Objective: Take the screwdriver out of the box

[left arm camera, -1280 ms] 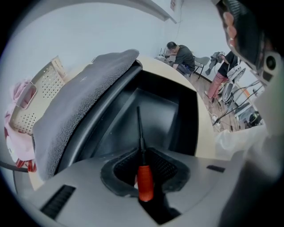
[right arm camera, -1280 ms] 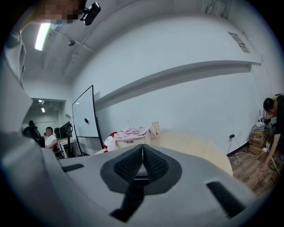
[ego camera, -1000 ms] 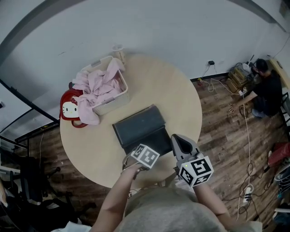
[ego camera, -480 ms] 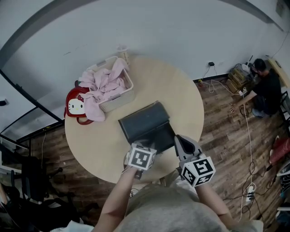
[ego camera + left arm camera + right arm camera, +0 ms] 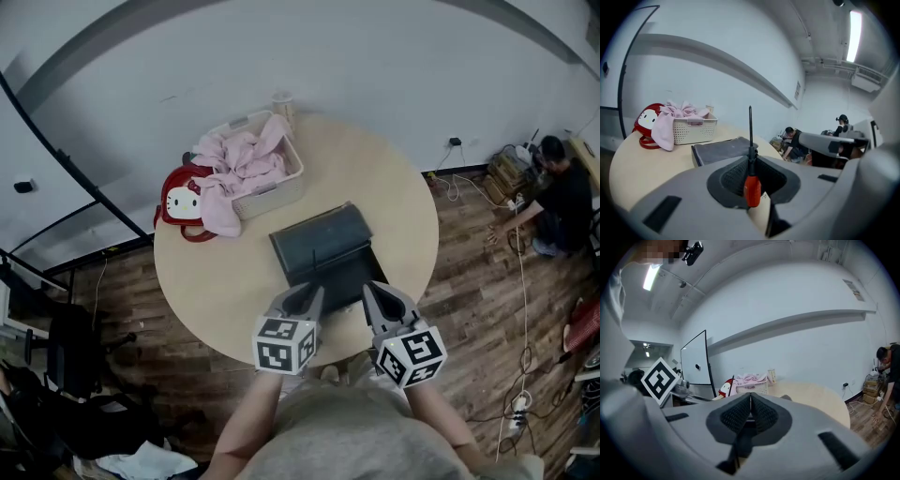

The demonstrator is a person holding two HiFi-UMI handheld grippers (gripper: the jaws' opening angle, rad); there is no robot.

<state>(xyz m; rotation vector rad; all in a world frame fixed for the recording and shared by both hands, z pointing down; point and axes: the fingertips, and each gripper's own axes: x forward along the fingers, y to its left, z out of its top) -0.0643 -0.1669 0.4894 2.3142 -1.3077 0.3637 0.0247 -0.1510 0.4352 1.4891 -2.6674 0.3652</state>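
Note:
The screwdriver has a red handle and a thin dark shaft that points up and away. My left gripper is shut on it at the base of the shaft. In the head view the left gripper is lifted over the near edge of the open dark grey box. From the left gripper view the box lies ahead on the round table. My right gripper hovers beside the left one at the box's near right, and its pads meet with nothing between them.
A white basket of pink cloth stands at the table's far side, with a red cartoon-cat bag to its left and a cup behind. A person crouches by cables on the wooden floor, far right.
My left gripper has risen out of the box with the screwdriver and tilted from pointing down to nearly level. The right gripper shifted a little beside it.

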